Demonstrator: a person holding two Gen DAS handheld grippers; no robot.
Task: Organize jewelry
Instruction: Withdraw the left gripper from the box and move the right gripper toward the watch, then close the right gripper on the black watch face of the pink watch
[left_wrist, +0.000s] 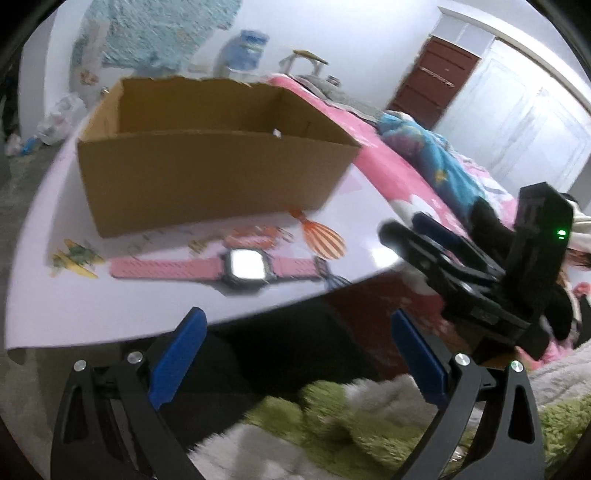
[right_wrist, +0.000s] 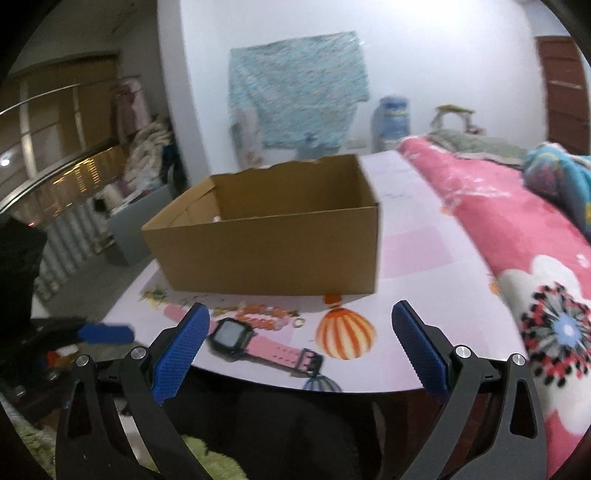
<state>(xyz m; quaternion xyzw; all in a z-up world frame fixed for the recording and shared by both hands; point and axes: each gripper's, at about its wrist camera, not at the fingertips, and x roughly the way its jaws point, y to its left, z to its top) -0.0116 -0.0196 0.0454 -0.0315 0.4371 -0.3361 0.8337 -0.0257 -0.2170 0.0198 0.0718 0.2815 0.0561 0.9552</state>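
Pink watch flat on the pale table, close to the near edge, in front of the brown box. Orange bead bracelet just behind the watch, maybe touching it; too blurry to tell. Small yellow-green piece off to the left side, well apart from the watch.

Left gripper wide open, holding nothing, low before the table edge. Right gripper wide open too, empty, aimed at the watch.

Probably light, that watch. Soft bendy strap, hard square face in the middle. Shiny face, likely slippery and easy to scratch. Best to pinch across the strap right next to the face, so the ends flop less. Beads likely loose and wobbly, better grabbed in a bunch. Box open on top, ready for dropping things in.
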